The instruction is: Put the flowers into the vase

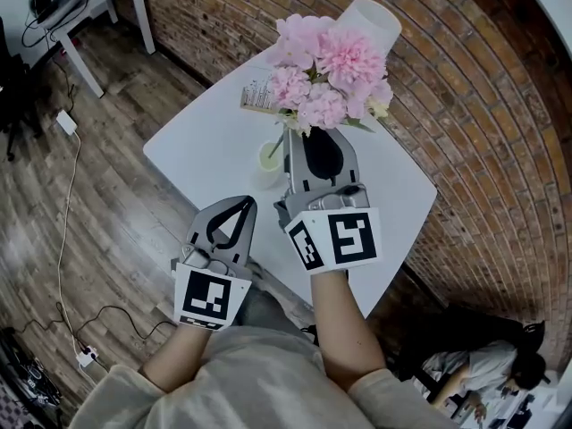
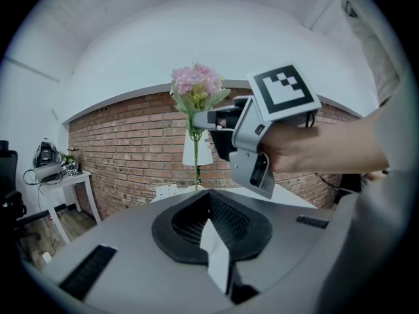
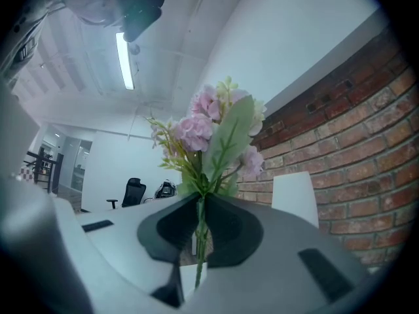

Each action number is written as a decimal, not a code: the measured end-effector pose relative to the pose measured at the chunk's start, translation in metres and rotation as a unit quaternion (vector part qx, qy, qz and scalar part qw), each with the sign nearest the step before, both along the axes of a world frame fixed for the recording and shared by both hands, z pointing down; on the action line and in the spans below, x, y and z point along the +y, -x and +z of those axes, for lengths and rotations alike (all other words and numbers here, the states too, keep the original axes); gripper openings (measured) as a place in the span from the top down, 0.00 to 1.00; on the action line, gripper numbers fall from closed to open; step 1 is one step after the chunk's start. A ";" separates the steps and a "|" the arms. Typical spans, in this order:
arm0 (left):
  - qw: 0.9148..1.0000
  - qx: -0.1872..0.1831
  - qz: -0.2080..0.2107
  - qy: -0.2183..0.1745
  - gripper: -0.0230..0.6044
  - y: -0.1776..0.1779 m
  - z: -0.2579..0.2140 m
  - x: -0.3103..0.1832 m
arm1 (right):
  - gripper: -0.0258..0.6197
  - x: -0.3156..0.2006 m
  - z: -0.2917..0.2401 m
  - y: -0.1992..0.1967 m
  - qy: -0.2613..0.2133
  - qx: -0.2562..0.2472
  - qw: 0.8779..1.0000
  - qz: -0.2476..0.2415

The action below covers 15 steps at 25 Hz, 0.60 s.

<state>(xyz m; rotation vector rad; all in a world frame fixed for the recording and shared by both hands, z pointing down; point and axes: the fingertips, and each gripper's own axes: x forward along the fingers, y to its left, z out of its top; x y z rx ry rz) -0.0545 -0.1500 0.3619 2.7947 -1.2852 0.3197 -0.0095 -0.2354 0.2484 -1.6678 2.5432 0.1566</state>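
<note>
A bunch of pink flowers (image 1: 326, 74) with green leaves is held by its stem in my right gripper (image 1: 306, 132), which is shut on it above the white table (image 1: 197, 150). In the right gripper view the stem (image 3: 198, 234) runs down between the closed jaws, with the blooms (image 3: 209, 120) above. A small pale green vessel (image 1: 268, 157) stands on the table just left of the stem. A tall white tapered vessel (image 1: 371, 21) stands by the brick wall. My left gripper (image 1: 242, 203) is shut and empty, lower left of the right one. From it I see the flowers (image 2: 196, 84) and the right gripper (image 2: 211, 119).
A brick wall (image 1: 465, 123) runs behind the table. A small printed card (image 1: 257, 95) lies near the flowers. At the far left stand a small white desk (image 1: 94, 7) with equipment and cables on the wooden floor (image 1: 63, 204). A person (image 1: 483, 374) sits at the lower right.
</note>
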 end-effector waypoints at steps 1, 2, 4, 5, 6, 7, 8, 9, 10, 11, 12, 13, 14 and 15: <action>1.000 0.000 -0.002 0.000 0.96 0.002 0.000 0.000 | 0.91 0.000 0.004 0.001 0.001 0.001 1.000 0.000; 1.000 0.000 -0.003 0.000 0.96 0.003 0.001 0.000 | 0.91 -0.001 0.008 0.002 0.002 0.001 1.000 0.000; 1.000 -0.001 -0.006 0.001 0.96 0.006 0.002 -0.001 | 0.91 -0.002 0.017 0.004 0.006 0.002 1.000 0.001; 1.000 -0.002 -0.008 0.002 0.96 0.006 0.003 -0.002 | 0.91 -0.002 0.022 0.004 0.008 0.003 1.000 0.002; 1.000 -0.002 -0.009 0.002 0.96 0.007 0.003 -0.002 | 0.91 -0.003 0.027 0.004 0.011 0.004 1.000 0.003; 1.000 -0.003 -0.010 0.003 0.96 0.008 0.004 -0.003 | 0.91 -0.003 0.032 0.004 0.014 0.003 1.000 0.005; 1.000 -0.003 -0.011 0.004 0.96 0.009 0.005 -0.003 | 0.91 -0.004 0.036 0.003 0.017 0.003 1.000 0.006; 1.000 -0.004 -0.011 0.005 0.96 0.009 0.006 -0.003 | 0.91 -0.004 0.041 0.003 0.019 0.003 1.000 0.007; 1.000 -0.005 -0.012 0.006 0.96 0.010 0.007 -0.003 | 0.91 -0.005 0.046 0.003 0.020 0.004 1.000 0.008; 1.000 -0.005 -0.012 0.007 0.96 0.010 0.008 -0.002 | 0.91 -0.005 0.052 0.003 0.022 0.005 1.000 0.010; 1.000 -0.006 -0.012 0.008 0.96 0.011 0.009 -0.002 | 0.91 -0.005 0.058 0.003 0.026 0.007 1.000 0.012; 1.000 -0.006 -0.013 0.009 0.96 0.011 0.009 -0.001 | 0.91 -0.005 0.065 0.004 0.030 0.008 0.999 0.015; 1.000 -0.006 -0.013 0.010 0.96 0.012 0.010 -0.001 | 0.91 -0.005 0.071 0.004 0.033 0.010 0.999 0.017; 1.000 -0.005 -0.013 0.011 0.96 0.013 0.010 0.000 | 0.91 -0.004 0.076 0.005 0.037 0.012 0.999 0.018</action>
